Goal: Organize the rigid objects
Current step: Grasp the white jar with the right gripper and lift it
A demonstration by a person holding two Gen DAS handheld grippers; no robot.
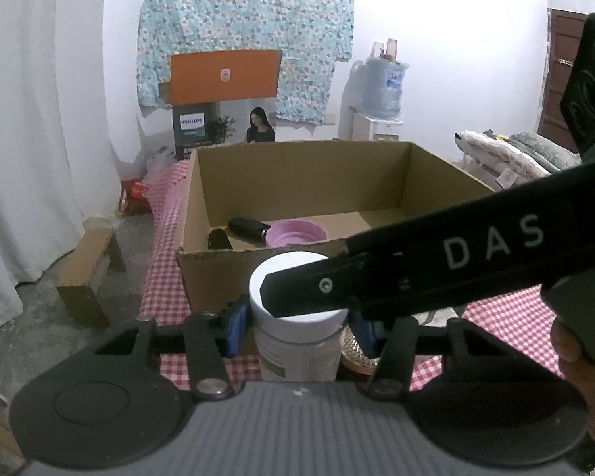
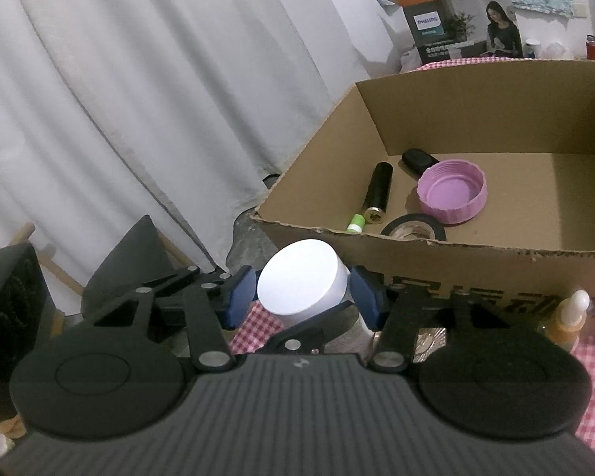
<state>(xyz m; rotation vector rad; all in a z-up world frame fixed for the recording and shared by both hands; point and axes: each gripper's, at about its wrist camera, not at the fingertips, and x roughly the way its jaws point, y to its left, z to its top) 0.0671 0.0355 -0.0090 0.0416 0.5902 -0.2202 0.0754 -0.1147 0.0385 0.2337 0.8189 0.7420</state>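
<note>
A white-lidded jar [image 1: 297, 333] stands on the checked cloth in front of the cardboard box [image 1: 297, 182]. My left gripper [image 1: 299, 325] is shut on the jar's body. My right gripper [image 2: 303, 297] is shut on the jar's white lid [image 2: 301, 287]; its arm crosses the left wrist view [image 1: 436, 269]. Inside the box [image 2: 496, 111] lie a pink lid [image 2: 452, 192], a black cylinder [image 2: 377, 192], a black case [image 2: 418, 160], a tape roll [image 2: 412, 230] and a small green-capped tube [image 2: 355, 223].
A small orange dropper bottle [image 2: 569, 319] stands right of the jar by the box front. A gold-rimmed dish [image 1: 355, 351] lies behind the jar. White curtain [image 2: 119, 99] hangs left. A Philips carton [image 1: 190, 127] and a water dispenser [image 1: 380, 91] stand at the back.
</note>
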